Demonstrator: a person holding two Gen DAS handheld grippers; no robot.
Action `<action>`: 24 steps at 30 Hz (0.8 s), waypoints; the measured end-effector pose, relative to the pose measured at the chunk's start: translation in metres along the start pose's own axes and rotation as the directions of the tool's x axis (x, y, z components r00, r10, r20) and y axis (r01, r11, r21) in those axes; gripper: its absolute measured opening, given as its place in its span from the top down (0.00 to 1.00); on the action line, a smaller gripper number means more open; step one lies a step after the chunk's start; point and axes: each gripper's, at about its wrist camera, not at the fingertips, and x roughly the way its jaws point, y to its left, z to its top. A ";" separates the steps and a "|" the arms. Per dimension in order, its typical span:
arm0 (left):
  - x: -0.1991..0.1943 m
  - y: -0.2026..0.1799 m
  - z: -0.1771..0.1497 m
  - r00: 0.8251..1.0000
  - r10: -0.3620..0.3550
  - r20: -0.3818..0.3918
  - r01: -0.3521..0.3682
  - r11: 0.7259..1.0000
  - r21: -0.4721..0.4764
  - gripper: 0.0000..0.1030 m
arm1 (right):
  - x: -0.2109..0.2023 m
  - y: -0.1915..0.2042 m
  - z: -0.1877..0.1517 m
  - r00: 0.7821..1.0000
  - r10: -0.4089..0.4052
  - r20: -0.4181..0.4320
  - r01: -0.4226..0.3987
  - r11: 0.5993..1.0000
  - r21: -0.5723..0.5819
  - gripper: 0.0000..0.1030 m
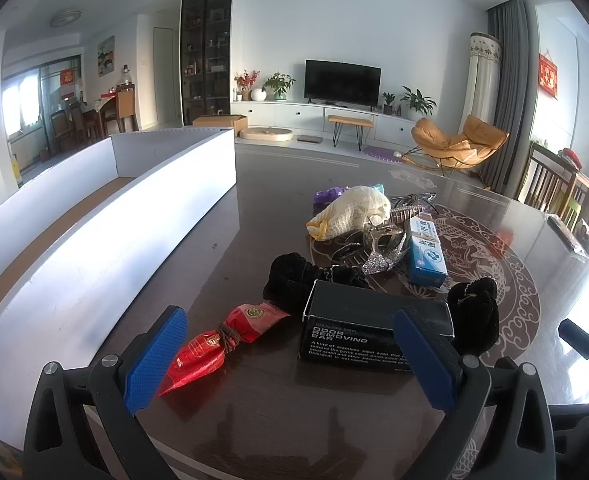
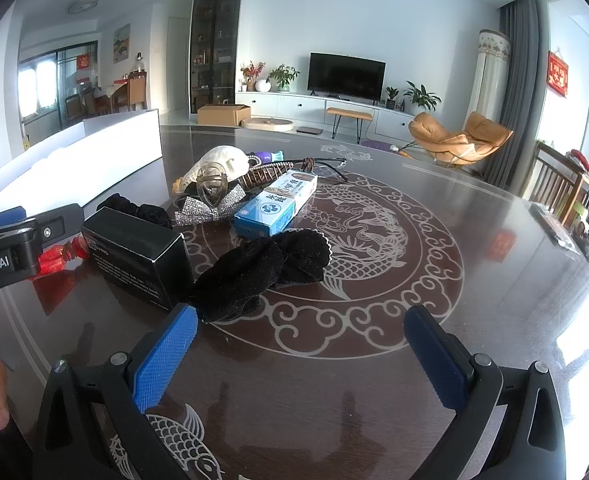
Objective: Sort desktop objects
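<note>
Hovering with wide-spread fingers, the left gripper (image 1: 290, 354) faces the black box (image 1: 374, 330) lying crosswise on the counter (image 1: 254, 420), nearer it than the equally open right gripper (image 2: 298, 354).

Your left gripper (image 1: 290, 354) and right gripper (image 2: 300, 354) both hover with jaws spread wide, empty, fingers pointing toward 12 o'clock.

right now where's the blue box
In the left wrist view the blue box lies right of centre on the table, beside the silver bow and behind the black box.
</note>
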 end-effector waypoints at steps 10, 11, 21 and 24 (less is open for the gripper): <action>0.000 0.000 0.000 1.000 0.005 0.000 -0.005 1.000 -0.003 0.00 | 0.000 0.000 0.000 1.000 0.002 -0.003 -0.002 1.000 0.000 0.00; 0.000 -0.001 0.000 1.000 0.005 0.000 -0.005 1.000 -0.003 0.00 | 0.000 0.000 0.000 1.000 0.002 -0.003 -0.002 1.000 0.000 0.00; 0.001 -0.001 0.000 1.000 0.003 -0.002 -0.003 1.000 -0.001 0.00 | 0.002 0.001 0.001 1.000 0.005 -0.007 -0.005 1.000 0.002 0.00; 0.002 -0.002 -0.001 1.000 0.003 -0.005 -0.003 1.000 0.000 0.00 | 0.002 0.000 0.000 1.000 0.005 -0.008 -0.004 1.000 0.002 0.00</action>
